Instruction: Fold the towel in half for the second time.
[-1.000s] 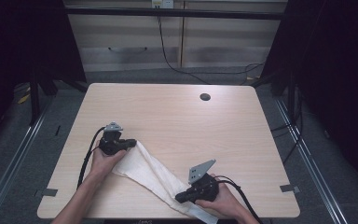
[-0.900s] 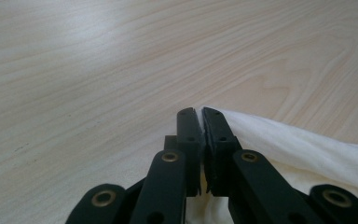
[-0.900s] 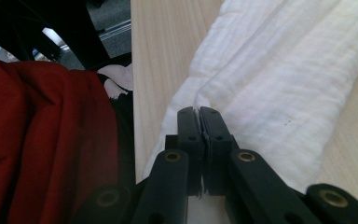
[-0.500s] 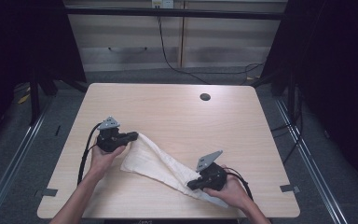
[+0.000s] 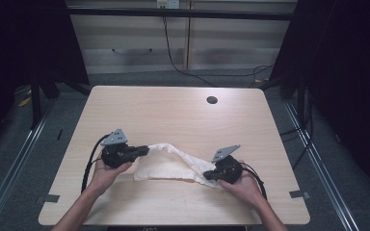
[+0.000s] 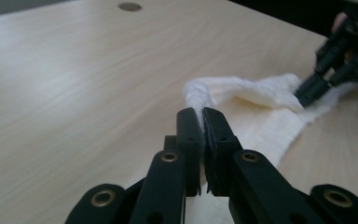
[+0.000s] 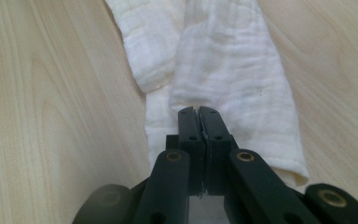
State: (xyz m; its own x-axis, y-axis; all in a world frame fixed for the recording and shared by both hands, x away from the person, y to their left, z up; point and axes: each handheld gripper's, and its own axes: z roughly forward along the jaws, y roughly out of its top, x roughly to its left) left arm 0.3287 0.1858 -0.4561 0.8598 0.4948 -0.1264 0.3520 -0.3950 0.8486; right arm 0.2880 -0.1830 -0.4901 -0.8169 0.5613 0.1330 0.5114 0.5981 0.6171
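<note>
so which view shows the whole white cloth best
The high view: the white cloth lies full length on the table between both grippers. The left gripper view shows only one bunched end at its jaws. The right gripper view shows a folded stretch close up, cut off at the top.

We find the high view evenly lit from overhead: the pale wooden surface [image 5: 173, 115] is bright, while the surroundings fall into near-black. Shadows beneath the hands are soft and short. No glare noted. In the left gripper view, the near black jaws are sharp, the far surface edge softly blurred. In the right gripper view, the white woven cloth [image 7: 223, 60] shows crisp weave; the jaw bases at the bottom edge blur.
</note>
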